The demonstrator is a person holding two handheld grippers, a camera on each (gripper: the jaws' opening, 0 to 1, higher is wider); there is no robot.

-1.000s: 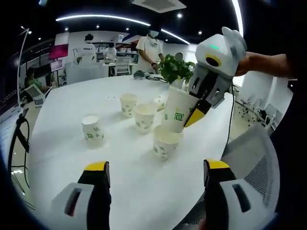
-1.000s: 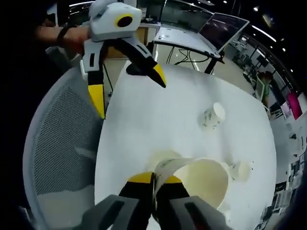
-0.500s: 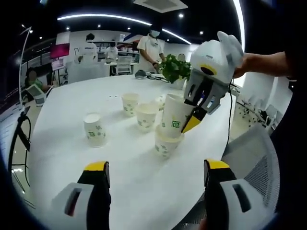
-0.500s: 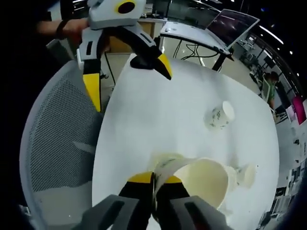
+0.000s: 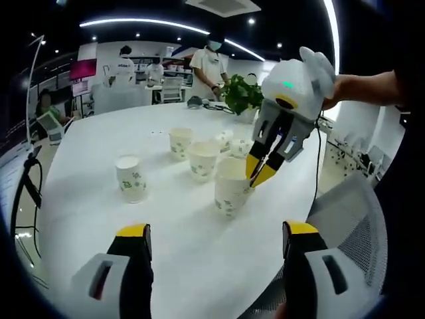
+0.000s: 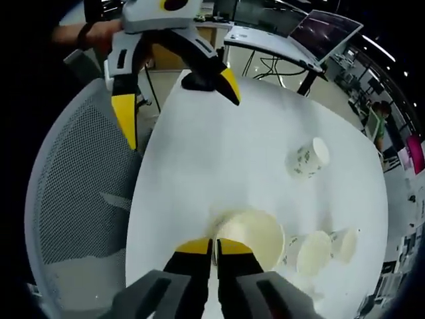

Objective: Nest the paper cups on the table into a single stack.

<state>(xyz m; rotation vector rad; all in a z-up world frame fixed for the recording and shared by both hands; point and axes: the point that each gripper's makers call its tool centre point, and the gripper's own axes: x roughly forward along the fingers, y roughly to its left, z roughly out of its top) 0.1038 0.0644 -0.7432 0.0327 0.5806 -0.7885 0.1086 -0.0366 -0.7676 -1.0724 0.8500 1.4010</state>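
Several white paper cups with green prints stand on the round white table (image 5: 99, 226). My right gripper (image 5: 258, 171) comes in from the right, shut on the rim of a cup nested in another cup (image 5: 229, 189). Looking down from the right gripper (image 6: 214, 247), that nested pair (image 6: 251, 232) sits just beyond its yellow tips. Single cups stand at the left (image 5: 131, 178) and behind (image 5: 201, 160), (image 5: 178, 143). My left gripper (image 5: 217, 232) is open near the table's front edge, nothing between its jaws; it also hangs open over the edge (image 6: 176, 106).
A grey mesh chair (image 5: 345, 206) stands at the table's near right edge (image 6: 80, 199). A potted plant (image 5: 242, 95) and cables sit at the far side. More cups (image 6: 309, 158), (image 6: 312, 254) lie beyond the pair. People stand at desks in the background.
The right gripper has lowered its cup down into the cup standing on the table; the two are now nested. The left gripper has stayed where it was.
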